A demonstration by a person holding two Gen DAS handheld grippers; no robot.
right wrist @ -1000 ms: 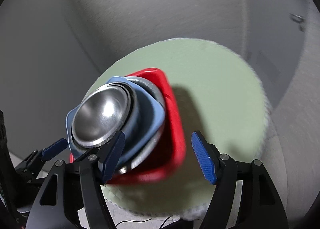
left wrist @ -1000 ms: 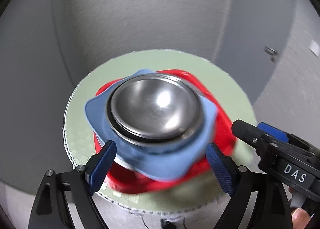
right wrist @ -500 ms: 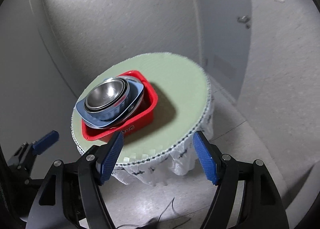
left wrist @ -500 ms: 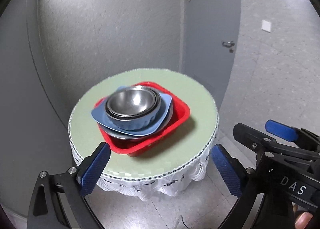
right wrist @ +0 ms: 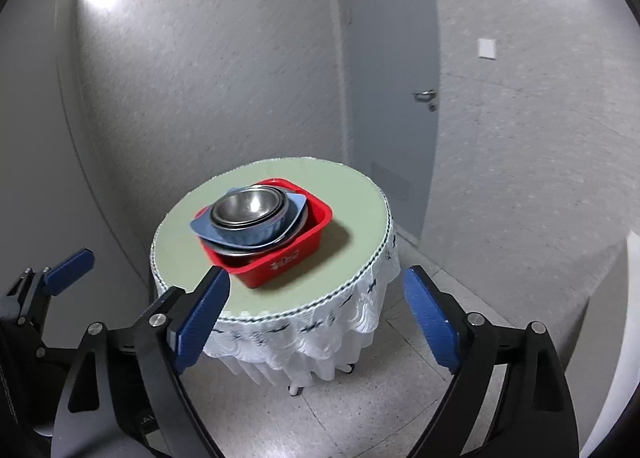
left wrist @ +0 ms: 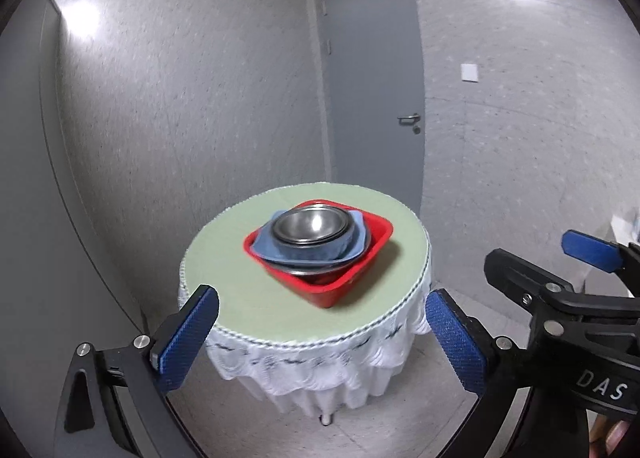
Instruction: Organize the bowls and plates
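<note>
A red square tub [left wrist: 332,290] [right wrist: 280,262] stands on a small round table [left wrist: 248,298] [right wrist: 352,217] with a green top. Inside it a blue plate [left wrist: 268,248] [right wrist: 298,203] carries nested steel bowls [left wrist: 310,223] [right wrist: 248,206]. More steel dishes lie under the blue plate. My left gripper [left wrist: 322,332] is open and empty, well back from the table's near edge. My right gripper [right wrist: 316,314] is open and empty, also back from the table. The right gripper shows at the right of the left wrist view [left wrist: 560,298], the left gripper at the left of the right wrist view [right wrist: 48,278].
A white frilled cloth [left wrist: 320,370] hangs round the table. Grey walls stand close behind it. A grey door [left wrist: 372,97] [right wrist: 392,77] with a lever handle is behind to the right. Tiled floor [right wrist: 380,390] lies around the table.
Both grippers have pulled up and far back from the stack. The dishes filled the views a second ago; now the whole table and the room show. The stack has not moved.
</note>
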